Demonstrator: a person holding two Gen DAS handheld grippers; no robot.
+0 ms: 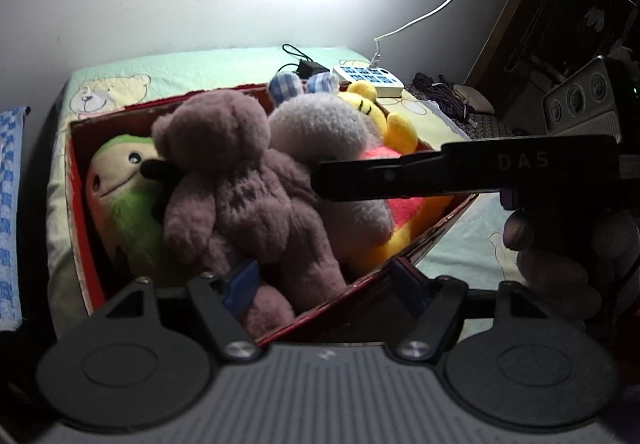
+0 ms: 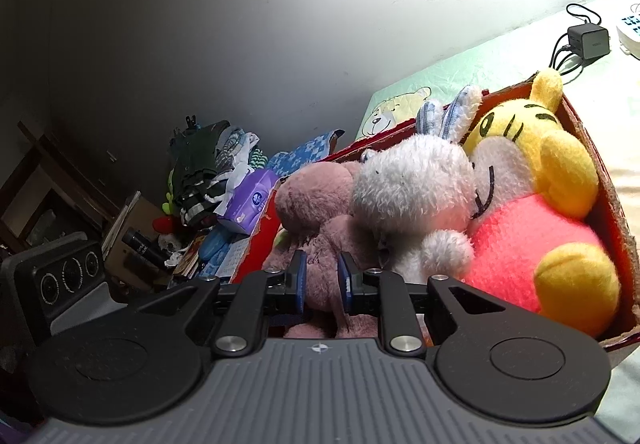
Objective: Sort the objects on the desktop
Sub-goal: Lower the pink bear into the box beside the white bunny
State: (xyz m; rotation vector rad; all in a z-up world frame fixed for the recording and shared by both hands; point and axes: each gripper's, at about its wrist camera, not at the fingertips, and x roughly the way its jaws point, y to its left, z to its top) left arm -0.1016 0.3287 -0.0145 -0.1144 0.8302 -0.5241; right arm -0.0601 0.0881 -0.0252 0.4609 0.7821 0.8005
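My left gripper [image 1: 320, 284] stands wide, its blue pads far apart at the bottom of the left wrist view, one over the pink bear's [image 1: 240, 180] leg and the other over the near wall of the red box [image 1: 432, 232]. Nothing sits between them firmly; the bear's foot only lies near the left pad.

The box fills the middle of that frame. In it, from left to right, lie a green-faced toy [image 1: 116, 180], the pink bear on top, a grey rabbit [image 1: 324, 124] with checked blue ears, and a yellow tiger [image 1: 396, 128] in a red shirt.

My right gripper [image 2: 322, 284] is narrow, its pads pinched on a fold of the pink bear [image 2: 316, 204] at the lower centre of the right wrist view. From the left wrist view it shows as a black bar entering from the right edge, with my right hand [image 1: 560, 244] under it.

Behind the box, in the upper middle, a black charger [image 1: 310, 68] and a white power strip [image 1: 370, 78] rest on the green sheet [image 1: 180, 64]. A tissue pack [image 2: 252, 204] lies at centre left of the right wrist view.
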